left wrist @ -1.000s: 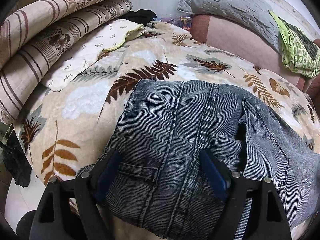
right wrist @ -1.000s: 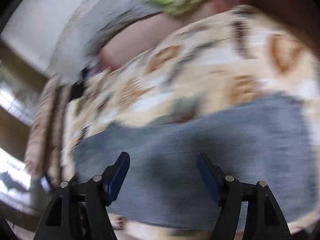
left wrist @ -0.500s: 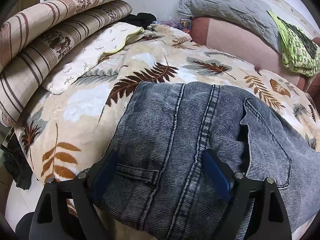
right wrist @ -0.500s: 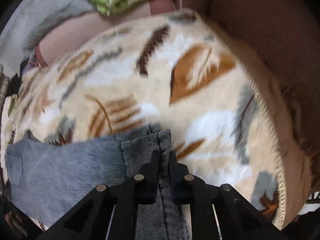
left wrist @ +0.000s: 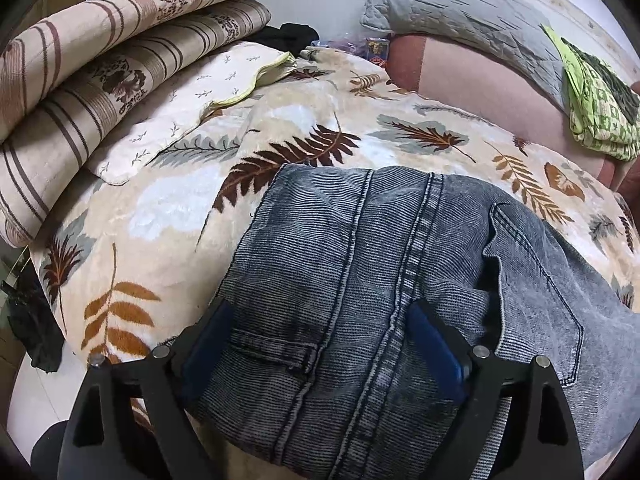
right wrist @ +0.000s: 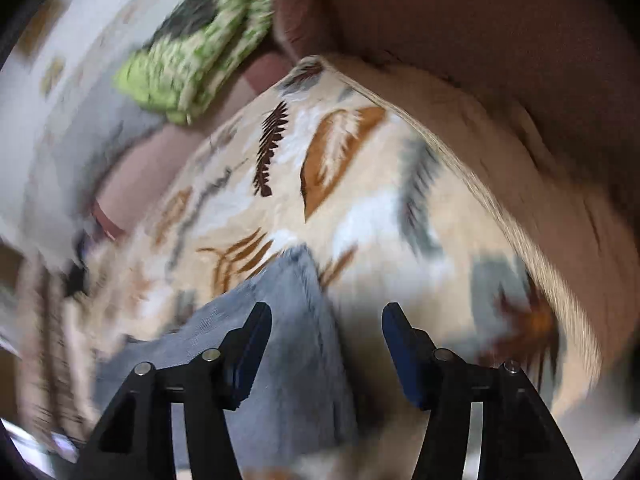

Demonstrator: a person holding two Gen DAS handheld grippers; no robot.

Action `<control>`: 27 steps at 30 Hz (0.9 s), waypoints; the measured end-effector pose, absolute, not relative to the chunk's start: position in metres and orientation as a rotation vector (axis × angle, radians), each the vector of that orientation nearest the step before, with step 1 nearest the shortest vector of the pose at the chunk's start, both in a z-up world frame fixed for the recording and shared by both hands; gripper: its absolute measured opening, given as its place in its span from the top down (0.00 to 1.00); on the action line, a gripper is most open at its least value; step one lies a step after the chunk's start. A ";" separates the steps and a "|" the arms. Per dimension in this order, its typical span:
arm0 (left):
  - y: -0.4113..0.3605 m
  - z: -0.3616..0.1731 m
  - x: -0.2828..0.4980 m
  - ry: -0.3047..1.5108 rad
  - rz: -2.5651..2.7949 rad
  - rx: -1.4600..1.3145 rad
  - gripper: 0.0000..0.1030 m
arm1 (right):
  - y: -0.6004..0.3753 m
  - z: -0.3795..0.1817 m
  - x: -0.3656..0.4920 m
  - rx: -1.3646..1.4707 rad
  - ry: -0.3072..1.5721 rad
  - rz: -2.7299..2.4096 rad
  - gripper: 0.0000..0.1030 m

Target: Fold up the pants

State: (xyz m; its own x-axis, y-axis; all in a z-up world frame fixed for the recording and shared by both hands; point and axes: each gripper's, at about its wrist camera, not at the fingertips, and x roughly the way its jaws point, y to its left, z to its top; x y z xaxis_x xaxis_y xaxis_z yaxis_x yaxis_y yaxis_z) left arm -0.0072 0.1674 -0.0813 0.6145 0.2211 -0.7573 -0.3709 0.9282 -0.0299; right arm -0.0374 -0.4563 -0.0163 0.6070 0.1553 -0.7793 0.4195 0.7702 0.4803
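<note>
Grey-blue jeans (left wrist: 380,280) lie on a leaf-patterned blanket (left wrist: 168,208), seat and back pocket up. My left gripper (left wrist: 320,344) is open, its blue pads spread over the waistband and belt loop, holding nothing. In the blurred right wrist view, my right gripper (right wrist: 326,344) is open, just above the hem end of a pant leg (right wrist: 276,320) that lies on the blanket (right wrist: 360,200). The cloth sits under the left pad; whether it touches is unclear.
Striped folded quilts (left wrist: 80,72) are stacked at far left beside a cream pillow (left wrist: 188,104). A grey pillow (left wrist: 460,16), pink cushion (left wrist: 472,88) and green cloth (left wrist: 596,108) lie at the back; the green cloth (right wrist: 192,60) also shows on the right. The bed edge drops off at left.
My right gripper was shut on the pant leg's hem half a second ago; now it has opened and let go, moving fast. The left gripper has barely moved.
</note>
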 end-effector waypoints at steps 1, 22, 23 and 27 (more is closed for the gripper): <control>0.168 -0.081 -0.007 0.844 0.344 -0.195 0.13 | -0.460 -0.020 -0.053 0.796 0.922 -0.138 0.40; 0.170 -0.080 -0.008 0.846 0.340 -0.232 0.13 | -0.392 -0.032 -0.047 0.645 0.948 -0.238 0.89; 0.170 -0.080 -0.008 0.846 0.342 -0.231 0.13 | -0.390 -0.037 -0.042 0.608 0.967 -0.253 0.89; 0.170 -0.080 -0.008 0.844 0.338 -0.234 0.13 | -0.397 -0.071 -0.039 0.684 1.024 -0.242 0.82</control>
